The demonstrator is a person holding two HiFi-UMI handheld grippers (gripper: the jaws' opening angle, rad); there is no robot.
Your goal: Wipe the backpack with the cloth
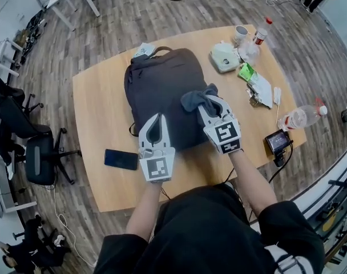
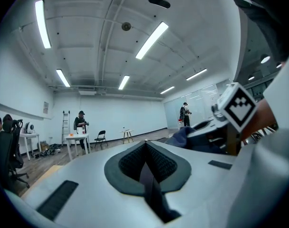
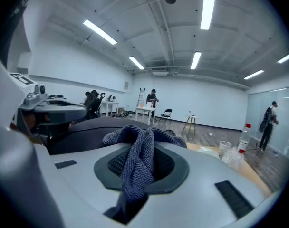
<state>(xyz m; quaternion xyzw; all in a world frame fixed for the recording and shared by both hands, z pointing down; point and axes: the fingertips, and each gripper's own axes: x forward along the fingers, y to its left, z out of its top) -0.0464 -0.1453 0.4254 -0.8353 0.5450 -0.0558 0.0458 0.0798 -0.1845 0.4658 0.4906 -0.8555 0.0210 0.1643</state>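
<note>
Two tongs work at the near end of the backpack [image 1: 162,87], which lies flat mid-surface [image 1: 99,110], handle end away from the person.

Right tongs [image 1: 209,103] are clamped on the cloth [image 1: 194,99] — a grey knit wad pinched between the pads. Its loose end bunches ahead of the tips and lies on the backpack's right side. The right gripper view confirms it: the cloth runs down through the jaw gap, and the backpack's dark top sits just beyond and left of the tips.

Left tongs [image 1: 156,119] are closed on nothing — the pads meet along a dark seam in the left gripper view, with no fabric between them. The tips sit over the backpack's near left edge; I can't tell whether they touch it. The left tongs are beside the right ones and slightly nearer the person.

Off the backpack:
- A dark phone [image 1: 121,159] lies flat on the surface, just left of the left tongs.
- A clear bottle [image 1: 299,117] lies on its side, well right of the right tongs.
- A white cup [image 1: 240,34] stands far ahead-right of the right tongs, at the far corner among small clutter.
</note>
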